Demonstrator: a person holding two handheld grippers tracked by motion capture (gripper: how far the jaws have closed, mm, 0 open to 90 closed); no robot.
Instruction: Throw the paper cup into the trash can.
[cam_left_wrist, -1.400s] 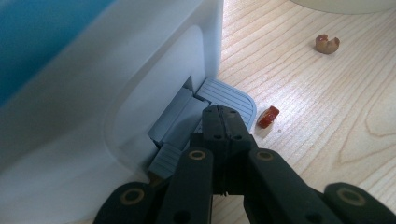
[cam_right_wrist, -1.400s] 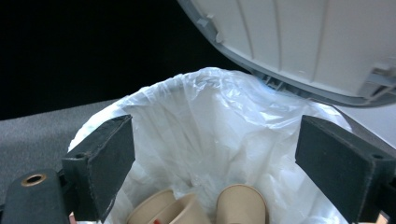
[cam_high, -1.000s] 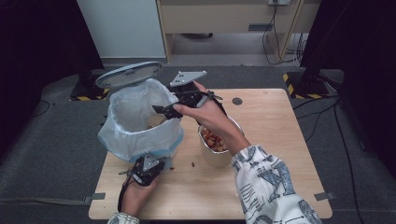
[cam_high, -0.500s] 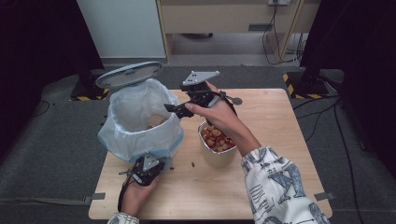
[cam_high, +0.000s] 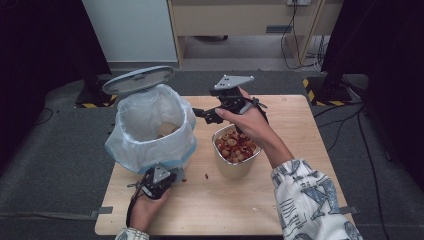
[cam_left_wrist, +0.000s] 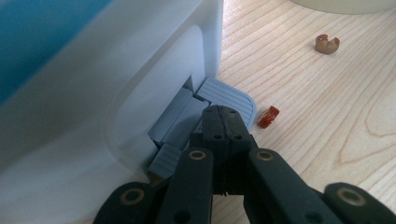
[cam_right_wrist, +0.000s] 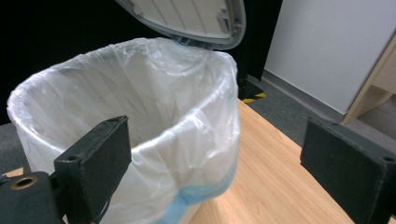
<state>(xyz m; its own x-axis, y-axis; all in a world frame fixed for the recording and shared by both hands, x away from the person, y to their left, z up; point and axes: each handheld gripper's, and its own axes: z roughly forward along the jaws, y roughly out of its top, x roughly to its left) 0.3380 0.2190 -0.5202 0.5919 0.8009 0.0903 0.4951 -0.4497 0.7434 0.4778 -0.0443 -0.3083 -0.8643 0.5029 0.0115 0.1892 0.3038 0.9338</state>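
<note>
High view looking down on table (cam_high: 300, 200), left gripper view close at bin (cam_left_wrist: 93, 70) base, right gripper view facing its rim

No readable text, labels, brands or numbers from my end. Only marking I see is yellow-black hazard striping (cam_high: 314, 88) on the floor past the worktop's (cam_high: 300, 115) far corner, no wording on it.
</note>
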